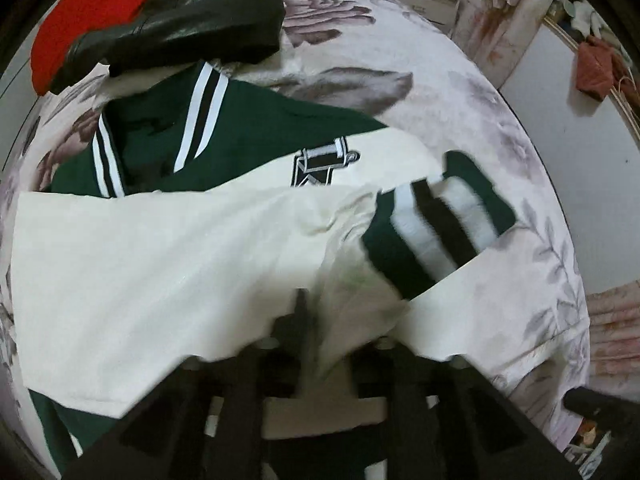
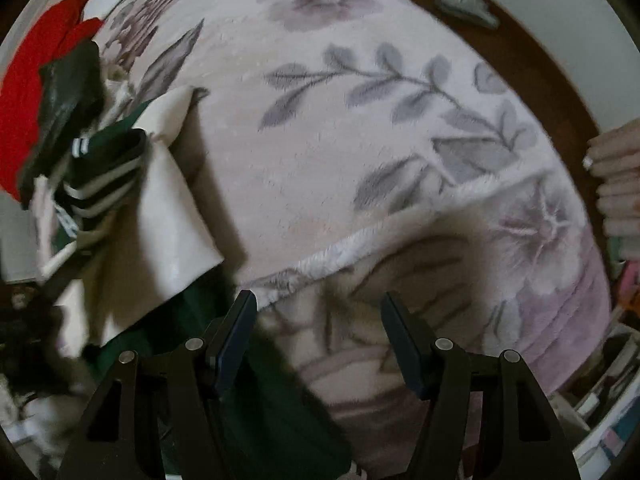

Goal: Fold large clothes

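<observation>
Jersey [image 1: 160,264] fold | left hand-held gripper [image 1: 320,344] state unclear under cloth | right hand-held gripper [image 2: 318,340] spread, empty | smooth sleeve [image 1: 436,216] ahead flat before next crease

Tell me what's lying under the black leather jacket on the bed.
The black leather jacket lies partly on a red garment and overlaps the top of the green-and-white jersey. What lies beneath its middle is covered.

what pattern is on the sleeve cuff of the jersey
The jersey cuff is dark green with white and black stripes, clearest in the left wrist view.
</observation>
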